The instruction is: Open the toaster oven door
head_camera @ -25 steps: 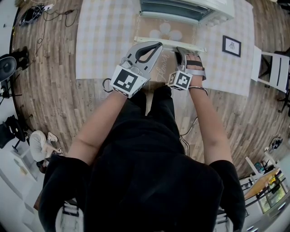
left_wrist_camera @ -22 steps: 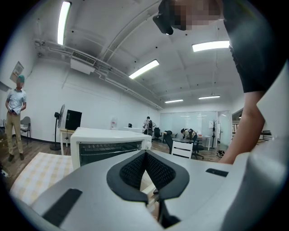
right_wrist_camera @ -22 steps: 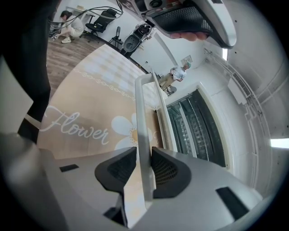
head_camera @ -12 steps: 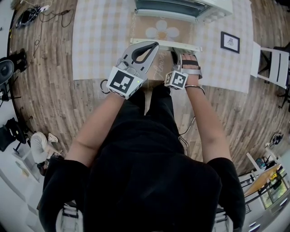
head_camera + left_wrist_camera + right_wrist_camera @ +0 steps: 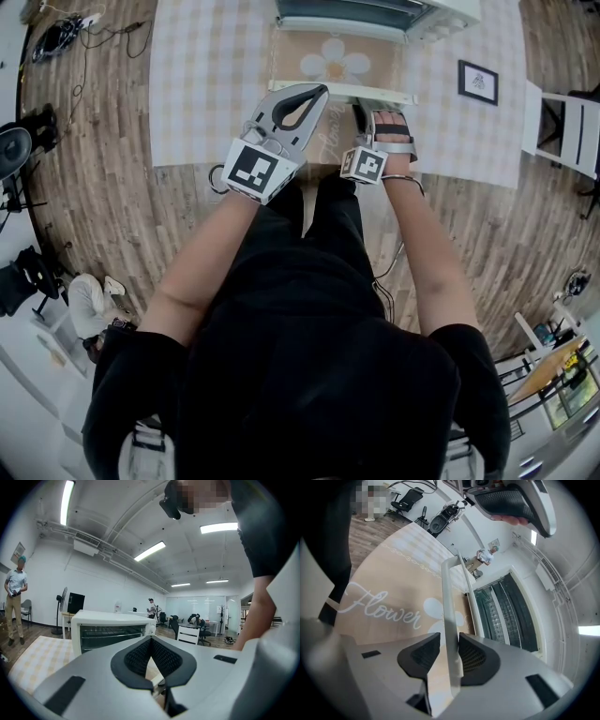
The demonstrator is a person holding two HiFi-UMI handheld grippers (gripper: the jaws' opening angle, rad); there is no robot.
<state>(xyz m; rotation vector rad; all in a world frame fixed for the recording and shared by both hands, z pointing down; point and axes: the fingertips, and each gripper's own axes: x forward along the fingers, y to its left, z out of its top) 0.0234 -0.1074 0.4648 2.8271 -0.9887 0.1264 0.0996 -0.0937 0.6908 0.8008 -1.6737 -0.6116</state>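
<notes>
Tongs on the left [image 5: 319, 92] clenched tip to tip, empty, tip over the long white bar handle [image 5: 342, 90] in the head view. Same place as a second ago. Glass oven door [image 5: 337, 61] just as flat as then, folded down from the white toaster oven [image 5: 445, 14], beige flower-print mat [image 5: 379, 604] showing through. Right tongs [image 5: 449, 644] loosening around that handle, bar between the pads, a gap at the left pad. Pale checked cloth [image 5: 206, 75] beneath; black-framed picture [image 5: 477, 82] and white chair [image 5: 562, 131] far right.
</notes>
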